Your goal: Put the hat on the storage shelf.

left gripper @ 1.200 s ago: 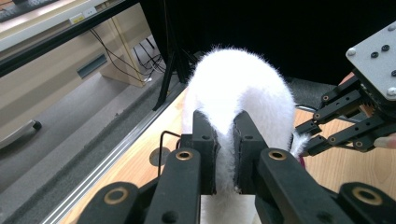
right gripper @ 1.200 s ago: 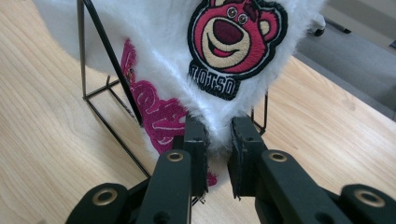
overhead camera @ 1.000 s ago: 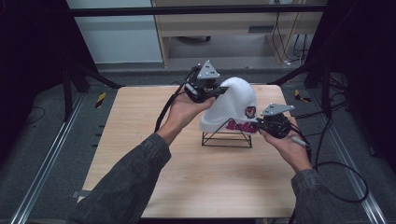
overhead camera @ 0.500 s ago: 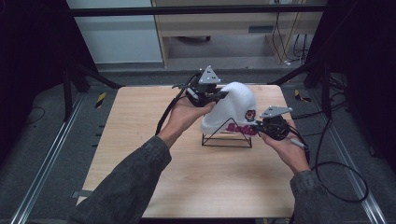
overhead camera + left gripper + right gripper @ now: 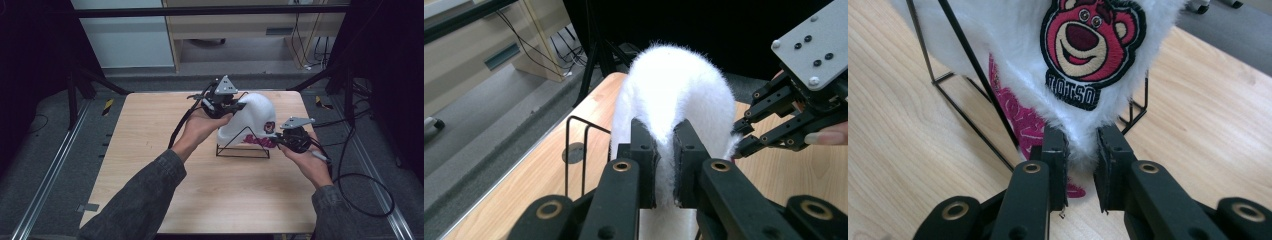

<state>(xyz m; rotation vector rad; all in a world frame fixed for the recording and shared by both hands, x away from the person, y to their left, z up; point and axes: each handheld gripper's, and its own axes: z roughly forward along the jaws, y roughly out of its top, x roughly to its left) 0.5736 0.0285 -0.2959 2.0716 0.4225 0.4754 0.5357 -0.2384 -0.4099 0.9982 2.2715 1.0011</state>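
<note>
From above, I saw a pale wooden worktop (image 5: 150,150) with my two forearms coming in from the near edge. At its middle stood a black wire stand (image 5: 242,150), shaped like a triangle, and a fluffy white hat (image 5: 252,117) was draped over it.

On the left, my left claw (image 5: 235,106) sat at the upper left side of the hat, raised above the worktop. In the left gripper view its two black jaws were drawn close together with a fold of the hat's white fur (image 5: 671,100) pinched between the pads, so it had a firm hold of the hat's rounded top. The wire stand (image 5: 574,145) showed to the left of the hat there, and the other claw (image 5: 744,137) reached the hat's far edge from the right.

On the right, my right claw (image 5: 276,141) met the hat's lower right edge, close to the worktop. In the right gripper view its jaws were nearly closed on the lower rim of the hat (image 5: 1013,55), white fur squeezed between them. Just above the jaws was an embroidered pink bear patch (image 5: 1088,42) with lettering beneath it, and pink stitching (image 5: 1020,122) ran along the hat to its left. The stand's thin black rods (image 5: 963,55) crossed in front of the hat.
</note>
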